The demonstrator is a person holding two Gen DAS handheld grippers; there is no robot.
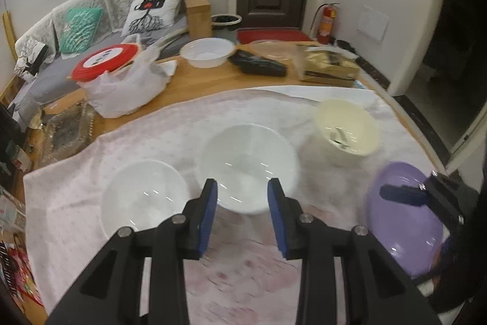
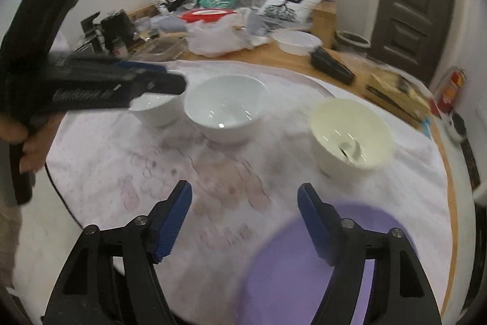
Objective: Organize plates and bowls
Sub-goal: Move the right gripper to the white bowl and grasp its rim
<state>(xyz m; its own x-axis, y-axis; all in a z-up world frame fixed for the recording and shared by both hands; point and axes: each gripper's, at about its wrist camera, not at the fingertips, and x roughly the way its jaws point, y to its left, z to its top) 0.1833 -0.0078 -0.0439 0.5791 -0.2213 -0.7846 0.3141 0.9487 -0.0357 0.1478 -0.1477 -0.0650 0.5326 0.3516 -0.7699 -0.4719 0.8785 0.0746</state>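
- Jaws of the left gripper (image 1: 242,203) stand partly spread with nothing between the blue pads; in the left wrist view they hang above the cloth, just short of the large white bowl (image 1: 248,166).
- Jaws of the right gripper (image 2: 245,218) stand wide apart and empty, over the purple plate (image 2: 307,270); its rim lies under the right finger, at 5 o'clock in the right wrist view.
- Four task pieces sit on the pale patterned cloth (image 1: 243,279) spread over the wooden desk (image 1: 197,81).
- Left wrist view: small white bowl (image 1: 144,197) at 8 o'clock, just beside the large white bowl at centre; cream bowl (image 1: 347,131) at 2 o'clock, set apart; purple plate at 4 o'clock, near the desk's edge.
- Something small and dark lies inside the cream bowl; I cannot tell what.
- Right wrist view: a hand (image 2: 29,148) grips the left tool at 9 o'clock, its tip above the small bowl.
- Beyond the cloth, at 12 o'clock, stand another white bowl (image 1: 208,52), a red-lidded container (image 1: 105,61) and a white plastic bag (image 1: 127,90).
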